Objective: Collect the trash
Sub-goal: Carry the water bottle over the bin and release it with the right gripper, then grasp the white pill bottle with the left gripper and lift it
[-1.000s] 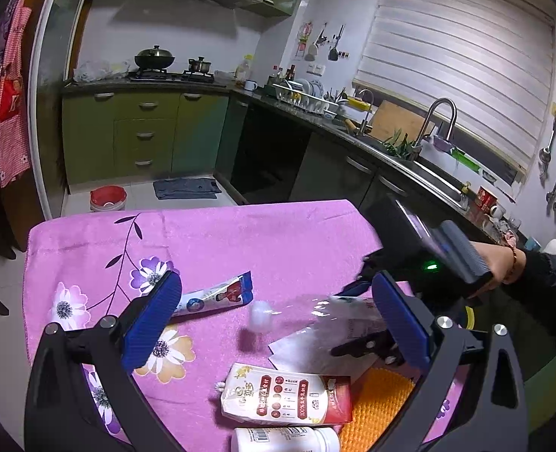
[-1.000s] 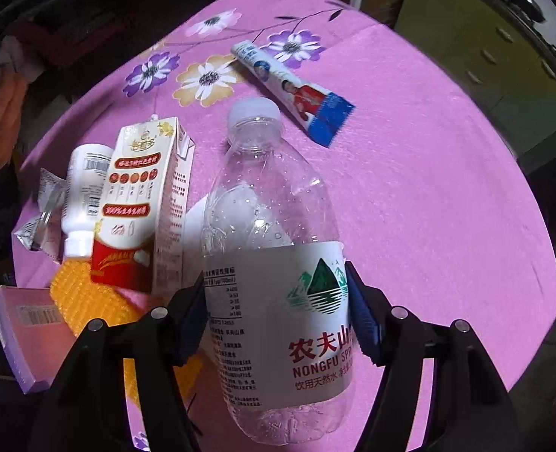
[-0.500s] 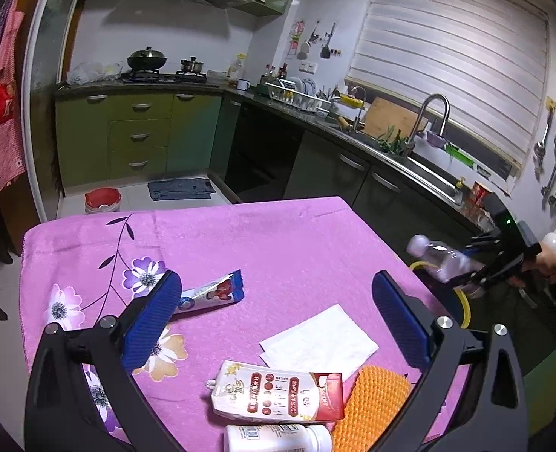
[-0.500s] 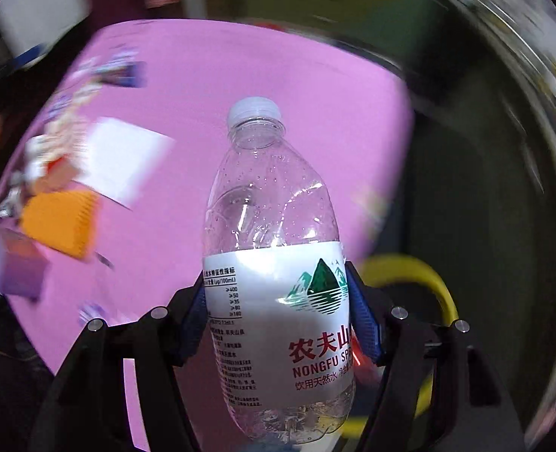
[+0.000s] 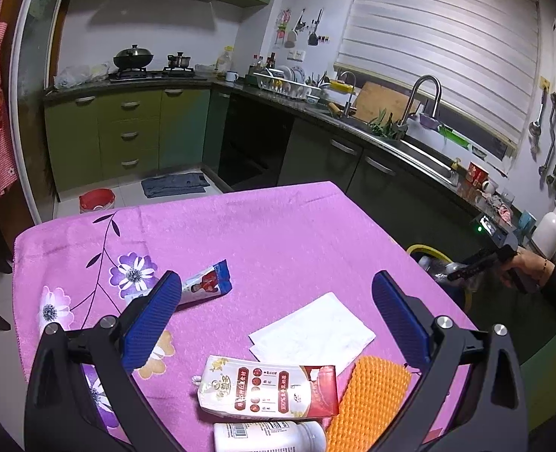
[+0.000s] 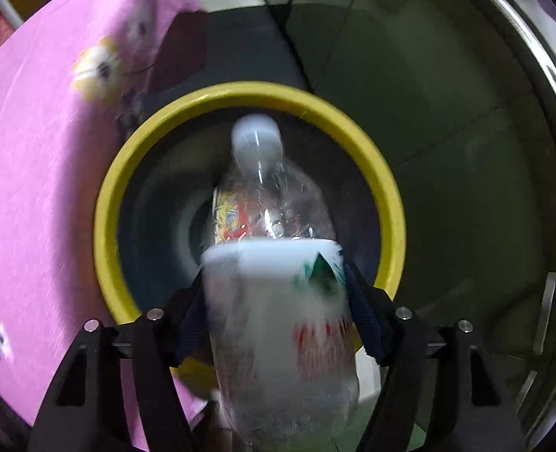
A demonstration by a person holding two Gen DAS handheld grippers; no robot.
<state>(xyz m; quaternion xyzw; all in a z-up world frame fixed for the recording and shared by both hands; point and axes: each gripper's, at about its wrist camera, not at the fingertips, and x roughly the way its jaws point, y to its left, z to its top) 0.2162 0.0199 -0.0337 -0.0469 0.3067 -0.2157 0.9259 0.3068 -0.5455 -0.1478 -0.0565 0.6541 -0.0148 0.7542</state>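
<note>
My right gripper (image 6: 274,312) is shut on a clear plastic water bottle (image 6: 274,286) with a white label, cap pointing down into the yellow-rimmed bin (image 6: 368,143) beside the table. The bottle is blurred. In the left wrist view the same bottle (image 5: 434,267) and right gripper (image 5: 462,271) sit over the bin (image 5: 426,250) at the table's right edge. My left gripper (image 5: 278,320) is open and empty above the pink tablecloth (image 5: 262,233). On the cloth lie a snack wrapper (image 5: 204,286), a white napkin (image 5: 311,333), a red and white carton (image 5: 270,388), a white bottle (image 5: 266,439) and an orange scrubber (image 5: 368,399).
Kitchen counters with a sink (image 5: 421,143) and stove (image 5: 146,67) run along the far walls. A red bowl (image 5: 97,199) and a grey mat (image 5: 174,184) lie on the floor beyond the table. Something colourful lies inside the bin (image 6: 232,218).
My right gripper carried the water bottle off the table to the right and tipped it cap-down over the yellow bin. The left gripper stayed open over the table.
</note>
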